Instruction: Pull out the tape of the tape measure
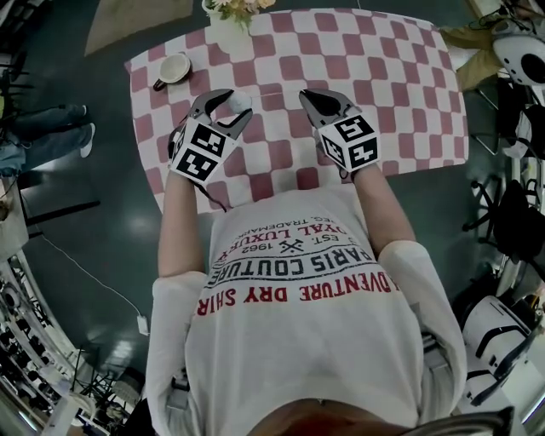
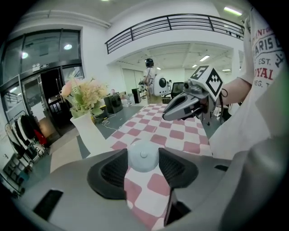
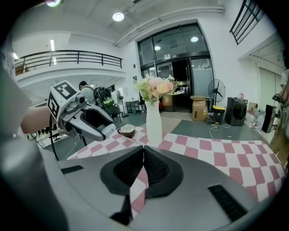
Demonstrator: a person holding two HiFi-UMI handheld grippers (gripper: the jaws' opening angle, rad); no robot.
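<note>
Flowers point(image 1: 234, 7) — cut by top edge; vase point(image 1: 226, 32) mouth hidden beneath

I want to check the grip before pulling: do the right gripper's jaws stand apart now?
No, in the right gripper view the right gripper has its jaws closed together, with nothing visible between them.

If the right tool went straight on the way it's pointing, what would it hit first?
The right tool, shut and empty, would probably meet the checked tablecloth first, just short of the white vase; depth is unclear.
</note>
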